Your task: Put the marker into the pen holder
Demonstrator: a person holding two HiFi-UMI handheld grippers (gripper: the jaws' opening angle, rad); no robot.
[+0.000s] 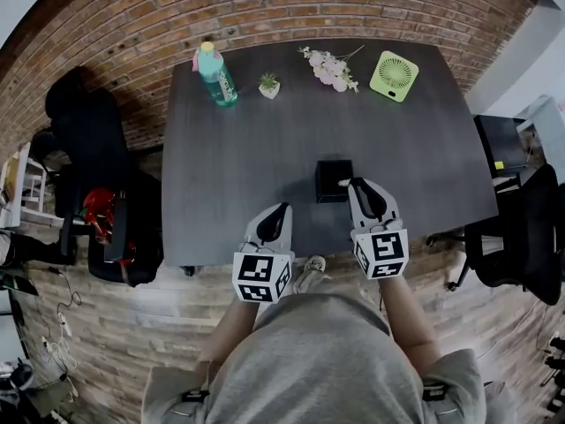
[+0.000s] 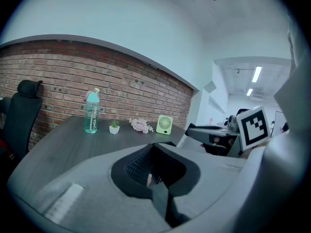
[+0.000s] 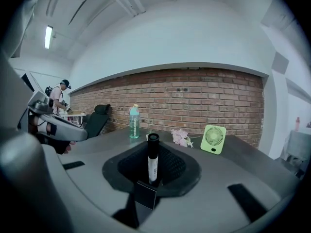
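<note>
A black square pen holder [image 1: 333, 181] stands on the dark grey table [image 1: 238, 166] near its front edge. My right gripper [image 1: 357, 185] hovers just right of the holder and is shut on the marker [image 3: 153, 157]. The marker has a white body and a black cap and stands upright between the jaws of my right gripper [image 3: 152, 168]. In the head view only the marker's pale end [image 1: 342, 183] shows, at the holder's right rim. My left gripper [image 1: 281, 210] hangs over the table's front edge, left of the holder. In its own view my left gripper [image 2: 155, 168] is shut with nothing in it.
Along the table's far edge stand a teal bottle [image 1: 216, 75], a small potted plant [image 1: 269, 85], pink flowers [image 1: 329, 69] and a green fan [image 1: 394, 76]. Black office chairs stand to the left [image 1: 88, 140] and right [image 1: 525, 228]. A brick wall [image 1: 265, 7] lies behind.
</note>
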